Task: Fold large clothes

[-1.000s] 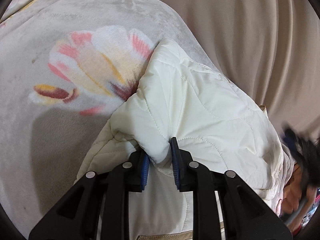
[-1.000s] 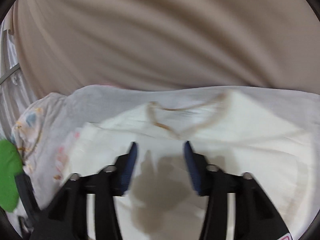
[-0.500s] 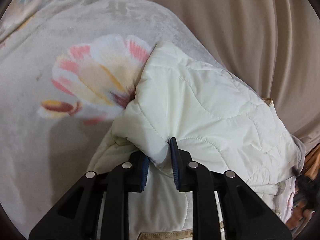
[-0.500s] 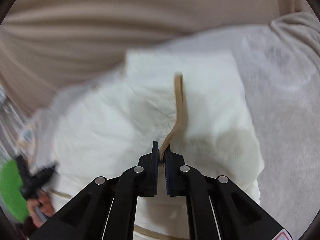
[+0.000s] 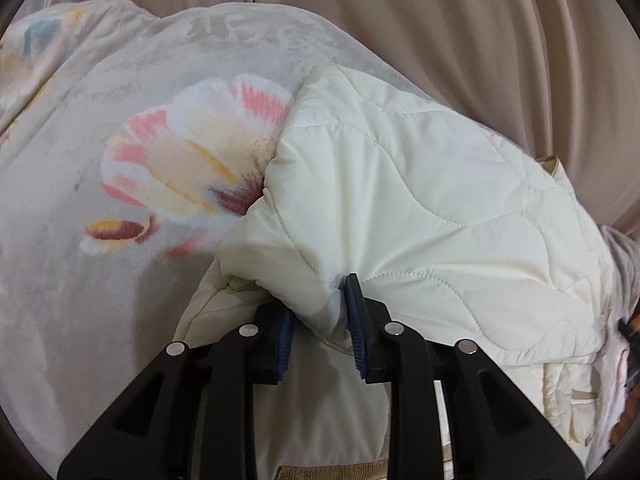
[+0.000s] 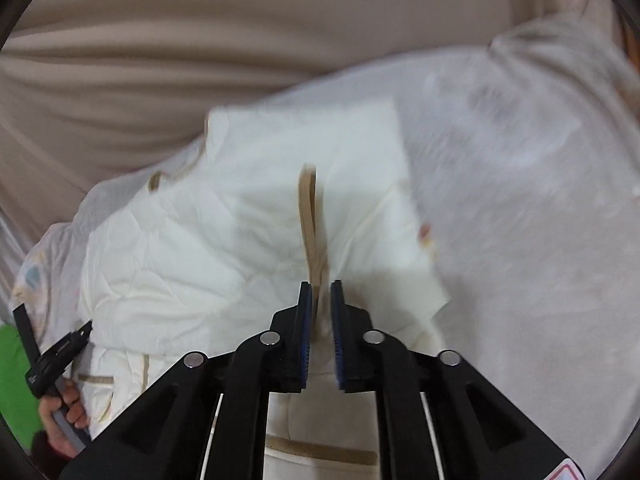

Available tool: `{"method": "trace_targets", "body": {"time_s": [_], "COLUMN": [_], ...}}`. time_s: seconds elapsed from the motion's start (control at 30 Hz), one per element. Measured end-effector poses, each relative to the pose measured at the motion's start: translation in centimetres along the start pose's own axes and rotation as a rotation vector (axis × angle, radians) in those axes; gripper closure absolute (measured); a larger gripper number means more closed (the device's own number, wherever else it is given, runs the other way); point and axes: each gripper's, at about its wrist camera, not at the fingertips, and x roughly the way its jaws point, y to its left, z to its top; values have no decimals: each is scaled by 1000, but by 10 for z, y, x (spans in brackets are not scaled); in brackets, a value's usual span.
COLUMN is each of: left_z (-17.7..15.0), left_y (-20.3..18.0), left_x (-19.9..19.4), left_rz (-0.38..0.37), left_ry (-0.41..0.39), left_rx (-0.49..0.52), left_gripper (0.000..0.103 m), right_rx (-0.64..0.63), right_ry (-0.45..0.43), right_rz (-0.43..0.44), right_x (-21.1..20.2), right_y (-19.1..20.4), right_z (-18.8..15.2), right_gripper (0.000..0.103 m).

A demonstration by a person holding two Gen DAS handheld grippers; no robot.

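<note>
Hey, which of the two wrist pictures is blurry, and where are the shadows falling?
Left wrist view: sharp; the quilted cream jacket casts a soft shadow on the floral blanket beside the left gripper. Right wrist view: motion blur smears the jacket's far edge and the blanket, while the right gripper and the tan trim between its pads stay fairly crisp. Both bend straight lines, fisheye style.

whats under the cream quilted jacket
The cream quilted jacket lies on a grey plush blanket with a flower print, which shows around it. Whatever the blanket covers, and the print beneath the jacket, are hidden.
</note>
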Motion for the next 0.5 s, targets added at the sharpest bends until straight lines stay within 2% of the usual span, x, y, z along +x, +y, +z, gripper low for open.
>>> {"method": "trace_targets", "body": {"time_s": [0.1, 0.23, 0.3, 0.33, 0.4, 0.47, 0.5], "left_z": [0, 1, 1, 2, 1, 1, 0], "left_y": [-9, -9, -8, -7, -6, -4, -4], "left_x": [1, 0, -1, -1, 0, -1, -2], "left_rz": [40, 51, 47, 44, 38, 27, 23], "left_ry": [-4, -5, -4, -4, -3, -3, -2], "left_rx": [34, 41, 36, 32, 25, 14, 11], "left_gripper": [78, 78, 77, 77, 77, 76, 76], "right_rx": [-104, -252, -307, -346, -419, -459, -444], "right_ry": [-12, 53, 107, 126, 144, 127, 120], "right_rz": [91, 234, 276, 274, 218, 145, 125], "right_x": [-5, 37, 56, 69, 87, 95, 95], "right_y": [44, 131, 168, 185, 201, 188, 172], "right_z": [14, 27, 20, 16, 8, 3, 5], "right_gripper": [87, 87, 87, 87, 88, 98, 98]}}
